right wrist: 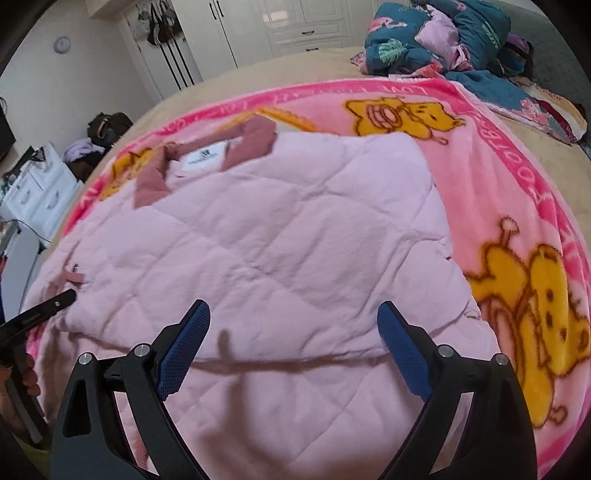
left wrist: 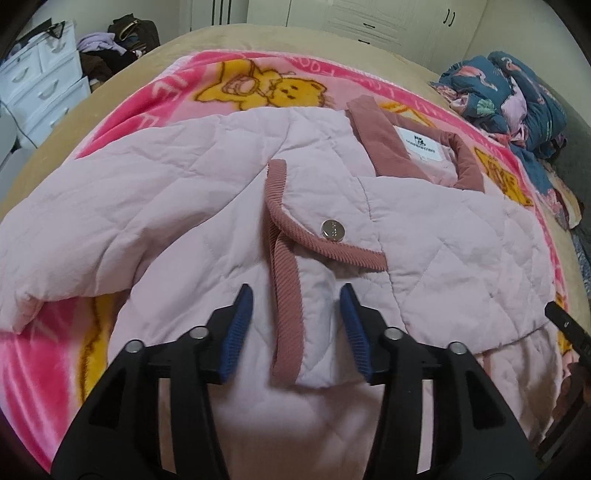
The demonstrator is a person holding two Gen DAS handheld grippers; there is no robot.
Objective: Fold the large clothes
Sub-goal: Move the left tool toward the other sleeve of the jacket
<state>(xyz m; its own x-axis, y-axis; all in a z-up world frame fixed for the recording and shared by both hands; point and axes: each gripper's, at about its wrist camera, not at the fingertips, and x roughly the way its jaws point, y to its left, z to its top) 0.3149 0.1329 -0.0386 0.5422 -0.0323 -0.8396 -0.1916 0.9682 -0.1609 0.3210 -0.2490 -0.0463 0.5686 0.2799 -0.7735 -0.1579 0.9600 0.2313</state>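
A pale pink quilted jacket lies spread on a pink bear-print blanket. It has a dusty-rose collar with a white label and a rose-trimmed sleeve cuff with a silver snap. My left gripper is open, its blue pads either side of the cuff just above the fabric. In the right wrist view the jacket fills the middle. My right gripper is open and empty over a folded edge of the jacket. The left gripper's tip shows at the left.
The blanket covers a beige bed. A heap of dark floral bedding lies at the far right. White drawers and a pile of clothes stand beyond the bed's left side, wardrobes behind.
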